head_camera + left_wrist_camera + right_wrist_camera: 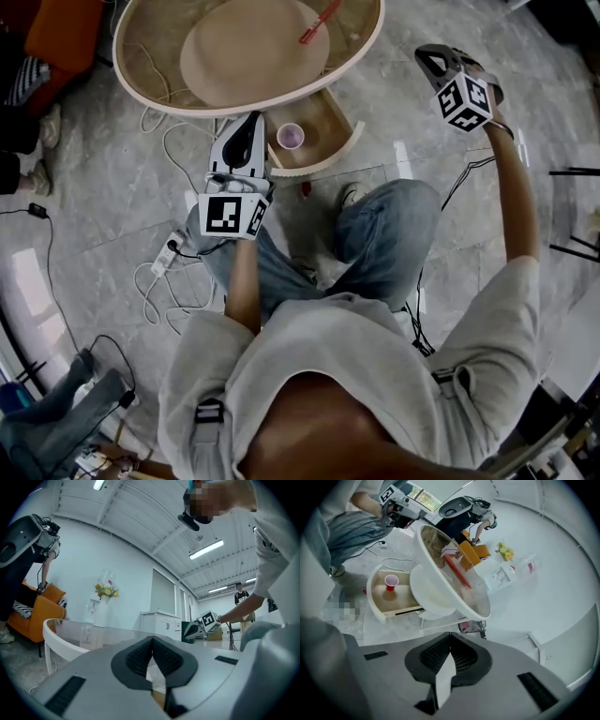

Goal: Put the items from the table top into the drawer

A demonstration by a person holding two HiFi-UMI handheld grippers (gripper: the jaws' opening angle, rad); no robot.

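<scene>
A round glass table [141,84] with a white rim carries a thin red stick [321,21], which also shows in the right gripper view as the red stick [457,573]. Under the table an open wooden drawer [330,157] holds a small pink cup [291,137], seen from the right gripper as the cup [391,581] in the drawer [375,606]. My left gripper [249,127] points level at the drawer's left side, shut and empty [152,639]. My right gripper [429,58] hangs raised to the right of the table, tilted down, shut on nothing [450,635].
A white power strip [167,255] and loose cables lie on the marble floor left of my legs. An orange chair [61,28] stands at the far left. Another person's legs [56,412] are at the lower left. A flower vase [105,592] and white cabinet [161,620] stand beyond.
</scene>
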